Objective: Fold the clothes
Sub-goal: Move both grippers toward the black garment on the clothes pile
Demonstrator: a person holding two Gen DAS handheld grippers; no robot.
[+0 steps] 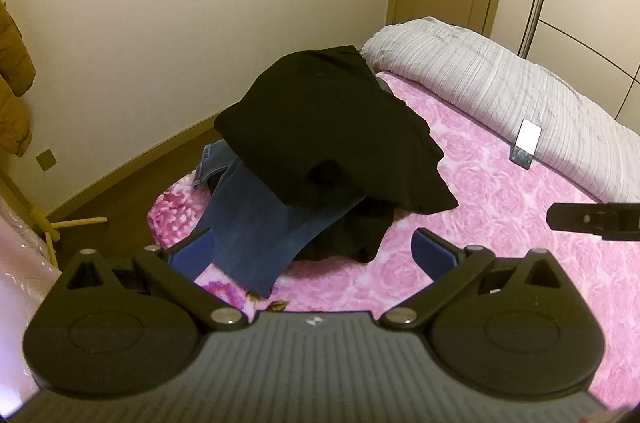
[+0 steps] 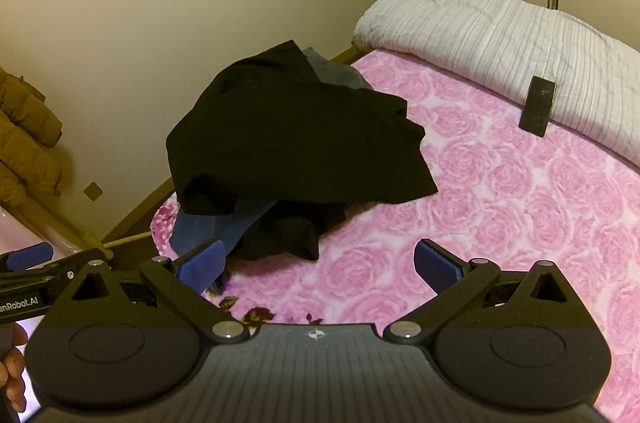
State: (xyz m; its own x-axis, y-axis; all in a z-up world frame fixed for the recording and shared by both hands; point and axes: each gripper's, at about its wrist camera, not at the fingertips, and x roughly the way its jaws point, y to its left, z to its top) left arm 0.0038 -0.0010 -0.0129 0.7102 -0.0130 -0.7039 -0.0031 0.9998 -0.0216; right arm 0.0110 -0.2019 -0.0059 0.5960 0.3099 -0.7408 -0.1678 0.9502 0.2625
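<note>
Clothes pile (image 1: 320, 143) ahead, beyond spread fingers (image 1: 192, 255).

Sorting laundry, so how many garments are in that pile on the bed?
3 visible: black top uppermost, blue jeans beneath, grey garment behind. More may be hidden.

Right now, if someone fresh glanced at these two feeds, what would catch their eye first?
Probably the heap of clothes near the bed's corner: a black garment draped over blue jeans on the pink rose-patterned cover. Next, the striped white duvet rolled along the far side, a phone propped against it. Both grippers, left and right, hang open and empty before the pile.
</note>
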